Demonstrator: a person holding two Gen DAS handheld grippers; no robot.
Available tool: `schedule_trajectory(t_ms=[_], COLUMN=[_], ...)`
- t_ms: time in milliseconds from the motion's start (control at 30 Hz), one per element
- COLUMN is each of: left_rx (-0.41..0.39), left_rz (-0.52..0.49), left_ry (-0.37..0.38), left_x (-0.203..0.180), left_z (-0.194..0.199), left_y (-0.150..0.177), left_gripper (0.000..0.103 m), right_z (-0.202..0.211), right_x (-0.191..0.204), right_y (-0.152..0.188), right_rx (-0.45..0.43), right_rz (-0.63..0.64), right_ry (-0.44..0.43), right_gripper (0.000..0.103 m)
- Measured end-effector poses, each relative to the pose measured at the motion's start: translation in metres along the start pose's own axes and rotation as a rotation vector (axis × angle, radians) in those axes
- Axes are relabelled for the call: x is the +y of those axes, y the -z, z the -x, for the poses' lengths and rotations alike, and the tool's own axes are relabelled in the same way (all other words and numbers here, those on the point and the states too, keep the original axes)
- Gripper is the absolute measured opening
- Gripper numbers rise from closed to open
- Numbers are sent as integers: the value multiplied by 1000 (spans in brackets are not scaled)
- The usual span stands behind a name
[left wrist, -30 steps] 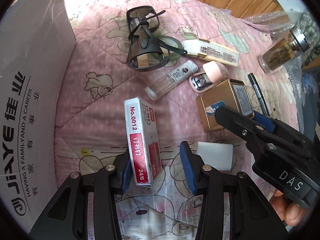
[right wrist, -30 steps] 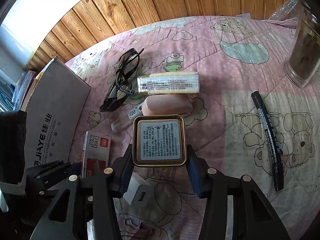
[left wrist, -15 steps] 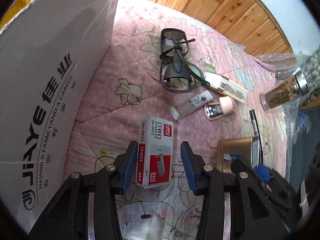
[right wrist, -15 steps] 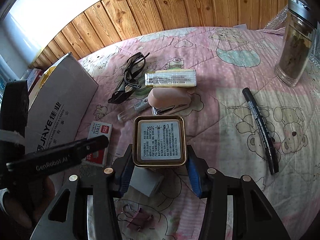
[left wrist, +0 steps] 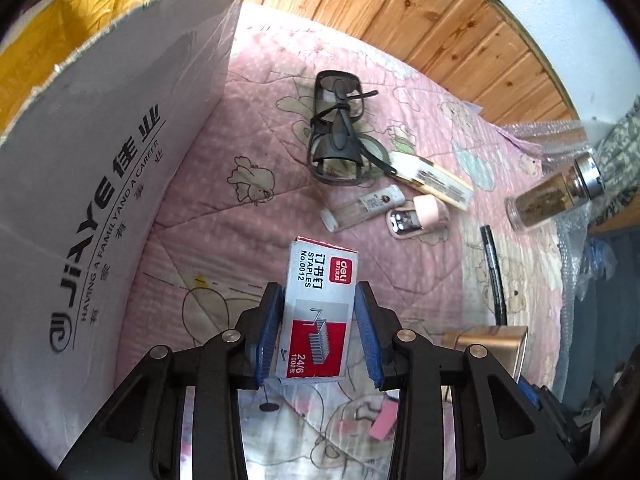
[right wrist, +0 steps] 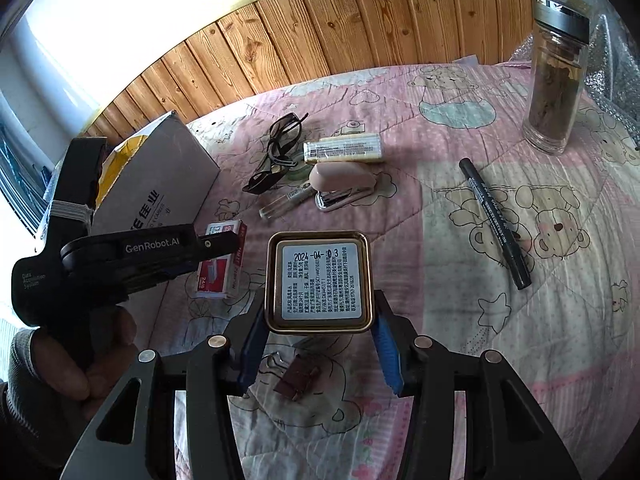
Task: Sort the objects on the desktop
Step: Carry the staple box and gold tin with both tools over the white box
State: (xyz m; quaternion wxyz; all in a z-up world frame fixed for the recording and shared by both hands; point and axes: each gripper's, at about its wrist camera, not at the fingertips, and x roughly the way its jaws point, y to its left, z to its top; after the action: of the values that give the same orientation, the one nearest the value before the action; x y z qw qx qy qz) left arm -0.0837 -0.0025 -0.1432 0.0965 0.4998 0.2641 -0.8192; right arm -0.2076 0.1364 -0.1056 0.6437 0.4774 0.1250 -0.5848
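My left gripper (left wrist: pixel 319 334) is shut on a grey and red staples box (left wrist: pixel 318 312) and holds it above the pink quilt, beside the open grey cardboard box (left wrist: pixel 100 168). In the right wrist view the left gripper (right wrist: pixel 216 246) and the staples box (right wrist: pixel 220 260) show at the left. My right gripper (right wrist: pixel 320 340) is shut on a gold square tin (right wrist: pixel 319 282) and holds it above the quilt. The tin's edge shows in the left wrist view (left wrist: pixel 486 340).
On the quilt lie black glasses (left wrist: pixel 338 136), a yellow flat box (left wrist: pixel 432 178), a clear tube (left wrist: pixel 364 206), a pink stapler (right wrist: pixel 340 184), a black marker (right wrist: pixel 494 222) and a binder clip (right wrist: pixel 296 378). A glass jar (right wrist: pixel 556 76) stands far right.
My left gripper has closed on the staples box and lifted it toward the cardboard box. My right gripper has raised the gold tin higher above the quilt.
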Motion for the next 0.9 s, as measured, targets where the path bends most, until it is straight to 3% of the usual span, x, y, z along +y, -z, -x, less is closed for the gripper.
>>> schedule_trajectory(t_ms=[267,900], left_rx=[-79,-238], left_rz=[-119,-104], left_ry=[-45,-90], left_x=[-18,30], left_z=[60,180], left_y=[27,89], left_gripper=[37,37], right_z=[25,93], right_x=[34,142], right_y=[15,74], right_rx=[-34,-79], right_rz=[57,223], right_ry=[-24,-95], right_gripper=[50,50])
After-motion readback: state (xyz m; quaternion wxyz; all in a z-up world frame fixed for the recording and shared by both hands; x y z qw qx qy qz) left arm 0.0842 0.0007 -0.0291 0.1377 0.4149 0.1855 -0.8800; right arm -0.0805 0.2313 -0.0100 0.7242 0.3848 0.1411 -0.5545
